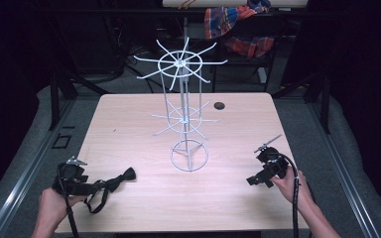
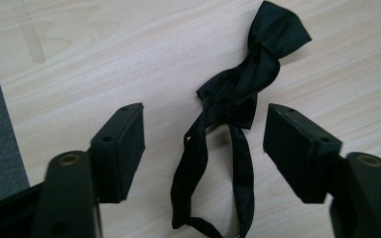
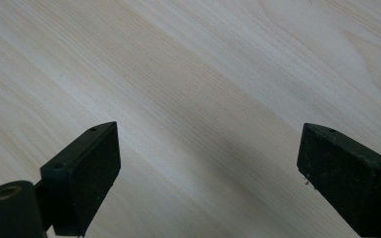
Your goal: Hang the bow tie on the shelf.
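A black bow tie [image 2: 238,94] lies on the tabletop [image 1: 144,198], near the front left corner. Its knot end points toward the middle of the tabletop, and its two thin straps trail back toward the person.

The left gripper [image 2: 206,144] sits right at the bow tie. The straps run between its two pads, but the pads do not touch the cloth. There is a gap on each side, so it holds nothing yet.

The right gripper [image 3: 206,171] is over on the right side, well apart from the bow tie. Its pads stand wide, with bare wood between them.

A white wire rack [image 1: 184,106] with many thin arms stands in the middle of the tabletop. Nothing hangs on it.

The bow tie looks soft, floppy and very light. It will sag and fold when it goes up, and the straps will dangle. The cloth looks a bit shiny, so it may slip. A good place to pinch looks like the thick bunched part where the straps meet the knot. A single thin strap could slide out.
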The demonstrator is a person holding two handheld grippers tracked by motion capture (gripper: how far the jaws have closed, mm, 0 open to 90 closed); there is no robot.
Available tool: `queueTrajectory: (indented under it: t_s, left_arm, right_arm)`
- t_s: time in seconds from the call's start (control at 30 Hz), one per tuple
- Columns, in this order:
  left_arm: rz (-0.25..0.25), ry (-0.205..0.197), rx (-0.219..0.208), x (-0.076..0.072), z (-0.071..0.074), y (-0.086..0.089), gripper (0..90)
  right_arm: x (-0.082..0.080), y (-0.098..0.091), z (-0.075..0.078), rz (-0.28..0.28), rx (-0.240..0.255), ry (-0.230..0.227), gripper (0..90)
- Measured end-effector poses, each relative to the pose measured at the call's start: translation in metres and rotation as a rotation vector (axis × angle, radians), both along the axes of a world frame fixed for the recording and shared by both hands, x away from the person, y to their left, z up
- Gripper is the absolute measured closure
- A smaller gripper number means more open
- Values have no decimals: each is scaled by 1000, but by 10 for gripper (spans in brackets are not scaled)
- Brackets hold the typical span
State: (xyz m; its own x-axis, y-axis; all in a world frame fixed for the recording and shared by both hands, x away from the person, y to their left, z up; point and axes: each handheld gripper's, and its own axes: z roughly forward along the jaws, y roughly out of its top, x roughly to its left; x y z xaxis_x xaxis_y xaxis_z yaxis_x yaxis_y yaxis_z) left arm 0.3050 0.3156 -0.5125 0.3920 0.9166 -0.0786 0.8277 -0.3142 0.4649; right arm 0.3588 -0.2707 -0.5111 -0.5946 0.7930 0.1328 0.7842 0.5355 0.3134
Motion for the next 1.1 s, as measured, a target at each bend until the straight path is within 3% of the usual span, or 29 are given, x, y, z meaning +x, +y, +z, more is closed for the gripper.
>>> queueTrajectory:
  t_s: [0.03,0.07,0.3,0.47,0.57,0.7,0.8,0.83,0.93,1.1]
  left_arm:
    - [-1,7,2,1,-1,1,386]
    - [7,10,2,1,-2,1,403]
    - [13,66,0,6,-10,3,519]
    - [-5,90,5,7,-13,1,657]
    - [-5,73,8,6,-11,0,759]
    - [-12,50,21,5,-9,-1,859]
    - [-22,26,42,3,-5,-5,877]
    - [-27,21,44,3,-3,-6,878]
    - [-31,-8,54,1,1,-8,879]
    - [-33,-41,53,0,7,-10,879]
  right_arm:
    - [-2,2,-2,-33,32,-15,95]
    - [-1,1,-1,-12,19,-7,95]
    - [0,0,-1,-5,15,0,96]
    - [-2,2,-2,-34,29,-18,97]
    - [0,0,0,-4,4,-4,98]
    - [-2,2,-2,-33,28,-21,98]
    - [-1,1,-1,-18,21,-12,99]
    - [0,0,0,-5,-5,-10,99]
    - [-1,0,-1,-17,18,-12,99]
    - [-1,-1,0,-8,3,-8,99]
